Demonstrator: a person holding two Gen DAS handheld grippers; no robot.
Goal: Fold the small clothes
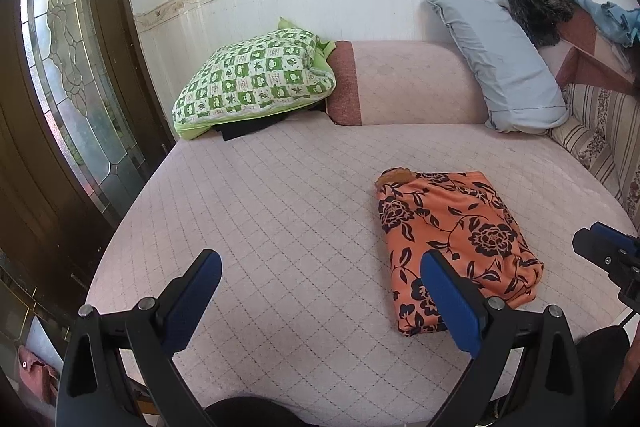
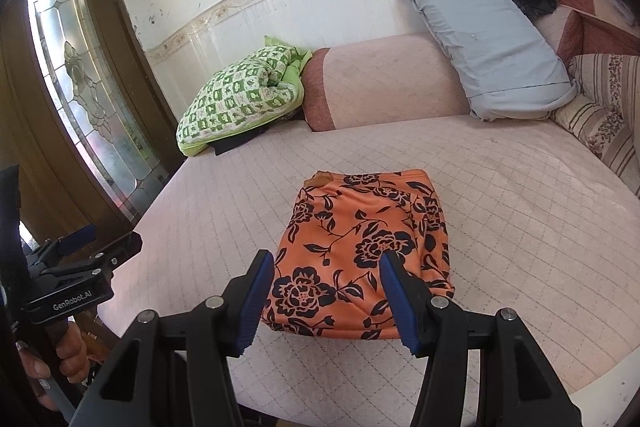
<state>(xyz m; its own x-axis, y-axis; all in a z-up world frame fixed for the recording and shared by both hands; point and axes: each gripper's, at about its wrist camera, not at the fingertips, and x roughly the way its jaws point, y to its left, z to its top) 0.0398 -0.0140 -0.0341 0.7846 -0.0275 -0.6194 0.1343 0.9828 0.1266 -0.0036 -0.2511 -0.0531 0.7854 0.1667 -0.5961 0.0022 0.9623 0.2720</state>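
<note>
Pink quilted bed point(image 2: 500, 219) by your white wall carries the folded orange black-flowered garment point(image 2: 360, 247), long axis running away from you, while your left gripper point(image 1: 322, 301) and right gripper point(image 2: 326, 301) gape empty.

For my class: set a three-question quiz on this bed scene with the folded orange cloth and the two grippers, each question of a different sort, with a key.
1. True or false: the orange floral cloth lies spread out flat and unfolded on the pink quilted bed.
2. Multiple choice: the right gripper is A) clamped on the cloth, B) open with nothing pinched between its fingers, C) holding the grey pillow.
3. Fill the gap: the green checked bundle sits at the head of the bed, nearest the ____ with the patterned glass.

Key: 1 false, it is folded into a compact block. 2 B. 3 door.
</note>
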